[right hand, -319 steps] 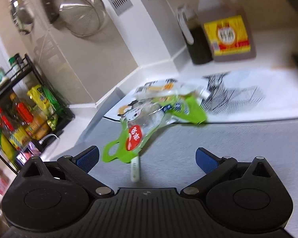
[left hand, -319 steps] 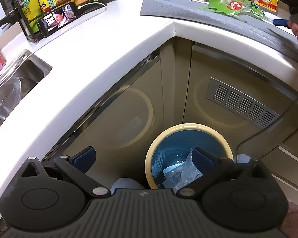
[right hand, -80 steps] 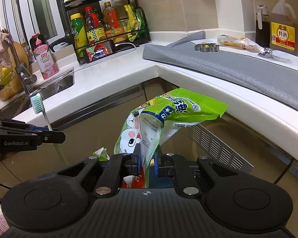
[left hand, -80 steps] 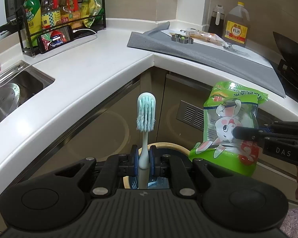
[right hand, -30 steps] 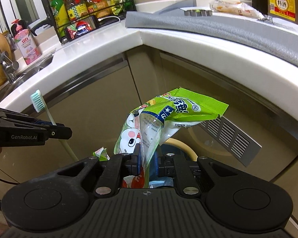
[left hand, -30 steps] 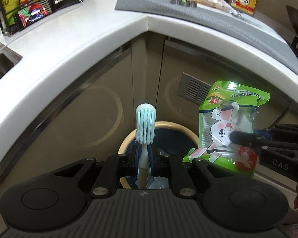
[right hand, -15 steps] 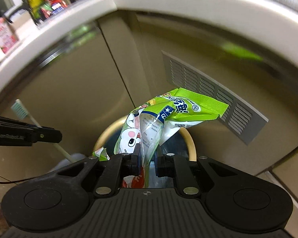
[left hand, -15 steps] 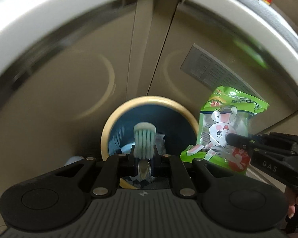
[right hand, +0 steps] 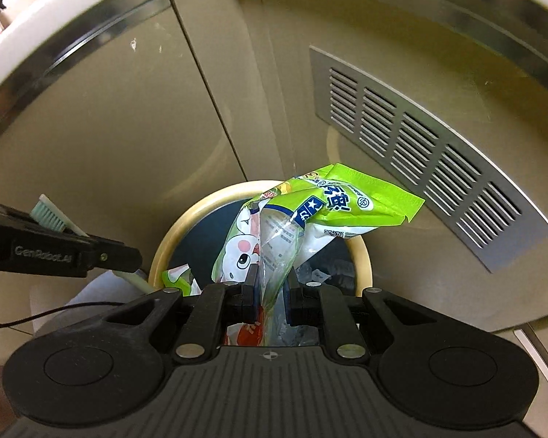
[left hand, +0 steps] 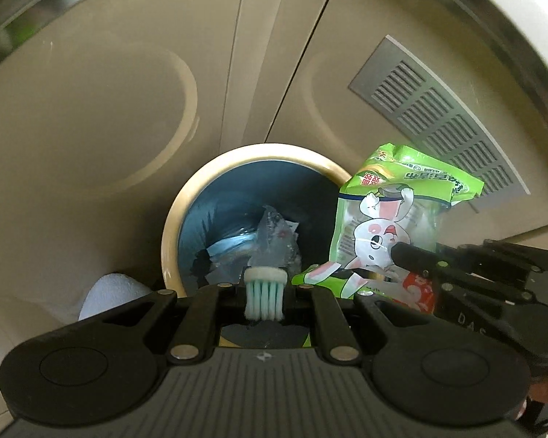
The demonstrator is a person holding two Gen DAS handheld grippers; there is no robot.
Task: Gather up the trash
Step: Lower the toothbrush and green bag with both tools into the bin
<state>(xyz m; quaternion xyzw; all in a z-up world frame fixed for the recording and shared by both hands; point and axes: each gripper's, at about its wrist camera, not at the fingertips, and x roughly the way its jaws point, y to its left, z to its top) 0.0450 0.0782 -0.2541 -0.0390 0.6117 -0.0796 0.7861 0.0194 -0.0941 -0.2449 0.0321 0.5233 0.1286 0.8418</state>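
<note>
1. Left wrist view: my left gripper [left hand: 265, 294] is clamped on a toothbrush [left hand: 265, 292], whose teal bristle head pokes up between the jaws, right above the mouth of the trash bin [left hand: 171, 219].
2. My right gripper [right hand: 270, 303] is pinched shut on a green snack wrapper [right hand: 321, 211], which fans out over the bin's far-right rim; in the left view the same wrapper [left hand: 394, 226] hangs just right of the opening.
3. Progress, as I judge it: both pieces are picked up and carried to the bin, but neither is released yet. The bin already holds crumpled clear plastic [left hand: 274, 233], so some collecting looks done. What remains is letting go of both items (and whatever may be left on the counter, which I cannot see from here).
4. Surroundings: beige cabinet doors [right hand: 109, 127] stand behind the bin, with a metal vent grille [right hand: 420, 146] on the right-hand door and the white countertop edge [right hand: 73, 11] arcing overhead. Something pale sits on the floor left of the bin [left hand: 106, 292]; I cannot tell what.
5. Obstacles: the two grippers crowd the same opening, and the wide wrapper may catch on the rim.
</note>
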